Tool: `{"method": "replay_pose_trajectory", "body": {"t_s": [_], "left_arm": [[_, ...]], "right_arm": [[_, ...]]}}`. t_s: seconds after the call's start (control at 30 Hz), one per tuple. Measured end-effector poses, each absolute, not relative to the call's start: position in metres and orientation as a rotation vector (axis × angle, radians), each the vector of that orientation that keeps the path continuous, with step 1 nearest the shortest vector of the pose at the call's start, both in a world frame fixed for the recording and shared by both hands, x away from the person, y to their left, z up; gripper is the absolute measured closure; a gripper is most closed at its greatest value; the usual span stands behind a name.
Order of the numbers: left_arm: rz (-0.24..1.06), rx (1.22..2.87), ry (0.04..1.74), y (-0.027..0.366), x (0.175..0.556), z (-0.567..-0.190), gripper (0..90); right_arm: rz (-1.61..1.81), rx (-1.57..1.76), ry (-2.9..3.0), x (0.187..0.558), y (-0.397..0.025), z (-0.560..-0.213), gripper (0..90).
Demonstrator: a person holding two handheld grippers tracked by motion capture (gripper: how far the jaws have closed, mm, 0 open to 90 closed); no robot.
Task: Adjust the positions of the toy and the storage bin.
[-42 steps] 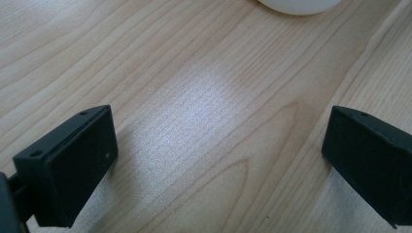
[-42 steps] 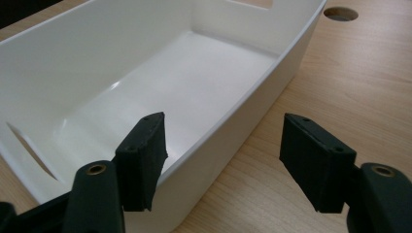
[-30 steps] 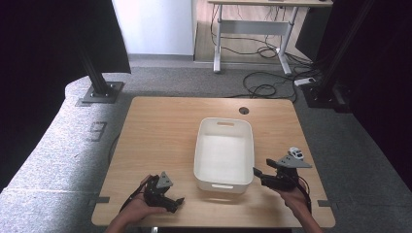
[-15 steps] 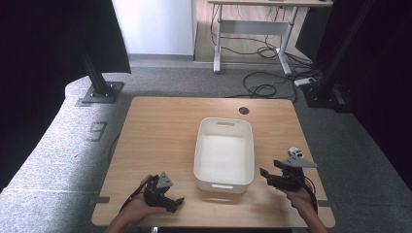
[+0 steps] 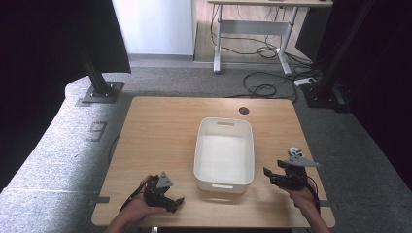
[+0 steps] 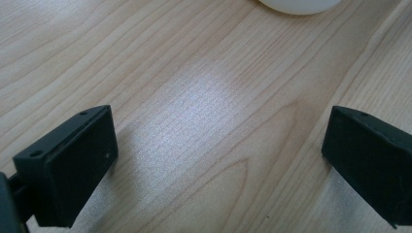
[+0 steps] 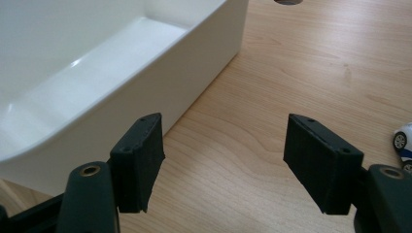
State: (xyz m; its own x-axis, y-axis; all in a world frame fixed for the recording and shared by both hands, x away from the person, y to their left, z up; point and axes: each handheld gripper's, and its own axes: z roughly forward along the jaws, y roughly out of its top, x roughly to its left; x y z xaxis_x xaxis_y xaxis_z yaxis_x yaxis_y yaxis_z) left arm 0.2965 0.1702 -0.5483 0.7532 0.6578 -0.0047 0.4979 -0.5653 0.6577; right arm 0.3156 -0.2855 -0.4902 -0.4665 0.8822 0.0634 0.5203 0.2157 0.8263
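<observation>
- The right gripper [image 7: 223, 160] hangs with jaws spread wide and empty, low over the pale wooden table [image 5: 160, 126], beside the white plastic tub [image 7: 97, 73].
- The small white toy car [image 7: 403, 145] sits just right of it; I'd swing right, straddle the car squarely, then close.
- The left gripper [image 6: 218, 160] rests, jaws parted, over bare wood.

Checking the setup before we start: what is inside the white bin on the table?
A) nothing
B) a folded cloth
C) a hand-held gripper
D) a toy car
A: the high view shows the white bin with a bare floor; the small toy car sits on the table beside the right hand-held gripper.
</observation>
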Motion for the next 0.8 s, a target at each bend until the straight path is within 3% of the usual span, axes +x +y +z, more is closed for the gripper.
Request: {"method": "replay_pose_trajectory", "body": {"t_s": [0.8], "left_arm": [[0.317,2.292,0.861,0.170,0.297,-0.548,0.0]], "right_arm": [[1.053,1.390,2.032,0.328,-0.308,-0.502,31.6]]}}
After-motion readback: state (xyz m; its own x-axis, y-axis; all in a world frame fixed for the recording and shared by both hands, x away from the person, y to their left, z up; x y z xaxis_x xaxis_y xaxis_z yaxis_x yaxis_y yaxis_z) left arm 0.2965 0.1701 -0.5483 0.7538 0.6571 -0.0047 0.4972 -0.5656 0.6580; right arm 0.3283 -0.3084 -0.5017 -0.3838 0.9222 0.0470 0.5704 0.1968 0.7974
